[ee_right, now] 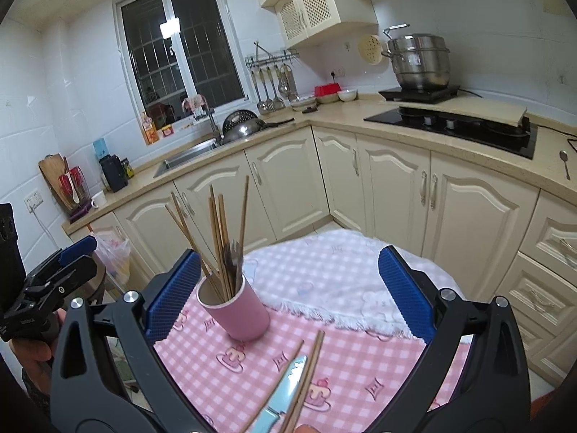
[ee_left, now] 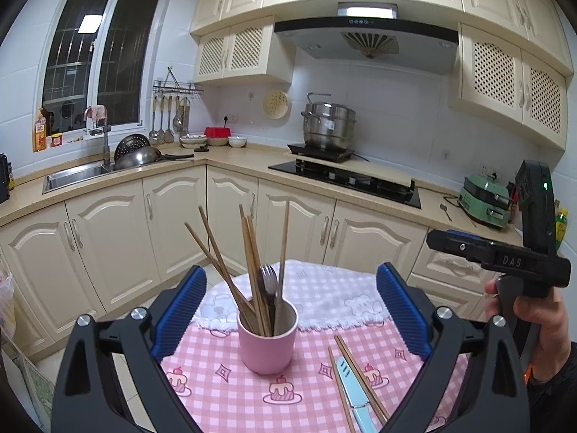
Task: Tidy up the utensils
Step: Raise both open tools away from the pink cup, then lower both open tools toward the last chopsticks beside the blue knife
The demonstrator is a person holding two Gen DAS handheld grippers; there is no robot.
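Loose chopsticks (ee_right: pixel 306 379) and a light-blue knife (ee_right: pixel 285 389) lie at lower centre; both the right gripper (ee_right: pixel 288 288) and left gripper (ee_left: pixel 292 306) gape wide, empty. Pinch one utensil mid-shaft, lift level, then drop it upright into the pink cup (ee_right: pixel 234 310), avoiding the chopsticks standing inside.

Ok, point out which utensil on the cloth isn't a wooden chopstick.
The light-blue knife lying flat between the loose chopsticks near the pink cup. It alone is blue and broad-bladed; the rest are thin brown sticks.
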